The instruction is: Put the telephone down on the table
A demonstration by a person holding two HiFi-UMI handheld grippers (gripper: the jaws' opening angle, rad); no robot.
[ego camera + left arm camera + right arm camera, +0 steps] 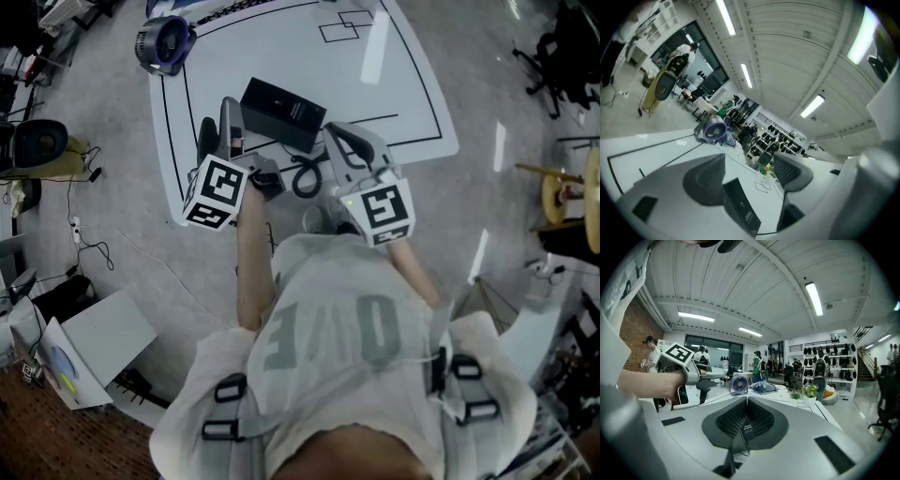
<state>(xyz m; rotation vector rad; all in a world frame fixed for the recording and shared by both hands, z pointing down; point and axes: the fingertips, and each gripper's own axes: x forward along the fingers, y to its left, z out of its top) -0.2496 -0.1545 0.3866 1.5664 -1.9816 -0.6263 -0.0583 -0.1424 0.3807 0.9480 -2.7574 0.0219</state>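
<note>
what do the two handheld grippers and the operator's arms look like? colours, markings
Left gripper and right gripper: pale grey shells, dark ribbed pads. Each carries a white cube with black square markers. Short pale sleeves, no gloves.

On the table [412,84], the box [283,112] lies just ahead of my left gripper [218,129], with my right gripper [339,141] to its right. A cord [305,178] loops between the two grippers. The fan [166,42] stands at the table's far left edge.
</note>
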